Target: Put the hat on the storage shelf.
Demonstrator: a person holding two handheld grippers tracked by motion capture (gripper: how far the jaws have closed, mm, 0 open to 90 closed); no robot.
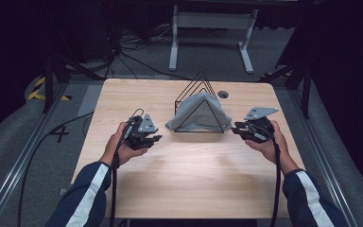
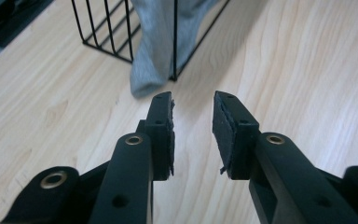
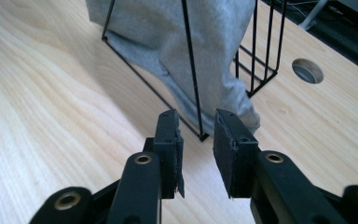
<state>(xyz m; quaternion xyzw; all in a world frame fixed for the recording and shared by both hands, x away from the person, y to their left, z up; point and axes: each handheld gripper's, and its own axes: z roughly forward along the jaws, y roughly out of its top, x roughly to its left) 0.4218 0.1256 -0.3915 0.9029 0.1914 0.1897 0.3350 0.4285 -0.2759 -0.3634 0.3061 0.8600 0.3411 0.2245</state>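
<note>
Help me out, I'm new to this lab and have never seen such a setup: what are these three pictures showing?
A person sits at a wooden table and holds a hand-operated claw in each hand. The high view looks down from above: the left claw and the right claw sit on either side of a black wire rack with a grey cloth draped in it. The other two pictures come from cameras riding on the claws, looking along their black jaws toward the rack. In both, the jaws stand slightly apart with nothing between them, so neither claw holds anything. A round hole sits in the tabletop behind the rack.
</note>
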